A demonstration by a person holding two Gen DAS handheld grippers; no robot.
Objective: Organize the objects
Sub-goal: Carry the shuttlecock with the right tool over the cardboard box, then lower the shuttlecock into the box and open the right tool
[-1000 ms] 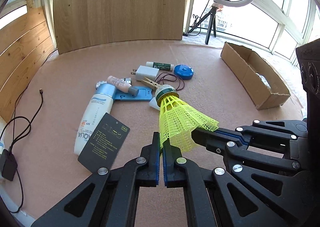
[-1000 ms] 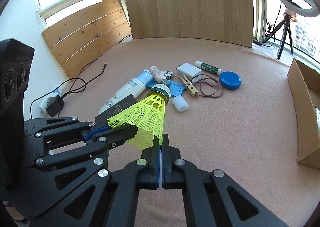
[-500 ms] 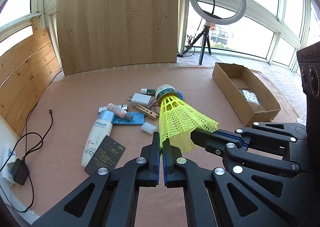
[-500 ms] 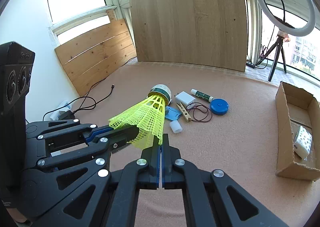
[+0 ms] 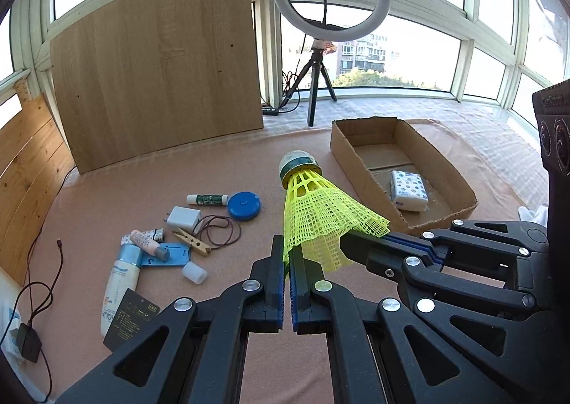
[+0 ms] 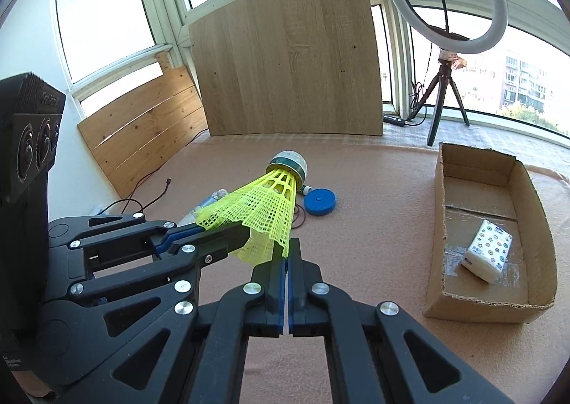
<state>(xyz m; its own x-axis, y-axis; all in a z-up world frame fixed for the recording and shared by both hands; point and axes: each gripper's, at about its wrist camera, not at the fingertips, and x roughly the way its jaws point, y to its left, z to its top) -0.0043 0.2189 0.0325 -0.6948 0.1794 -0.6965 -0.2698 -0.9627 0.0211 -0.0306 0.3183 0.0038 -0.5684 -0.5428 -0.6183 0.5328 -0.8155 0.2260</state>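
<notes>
Both grippers pinching yellow shuttlecock (image 5: 320, 215) by skirt rim, holding it off floor, cork end pointing toward cardboard box (image 5: 359, 144). Left gripper (image 5: 286, 254) clamping near edge, right gripper (image 6: 286, 254) clamping opposite edge, jaws pressed together on mesh. Risks: hands pulling apart — thin mesh tearing or slipping free; one side releasing early — shuttlecock swinging, dropping short of box. Tissue pack (image 6: 488, 254) already lying inside box.

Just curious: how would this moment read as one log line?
left gripper: shut on shuttlecock | right gripper: shut on shuttlecock | box: holds tissue pack
</notes>
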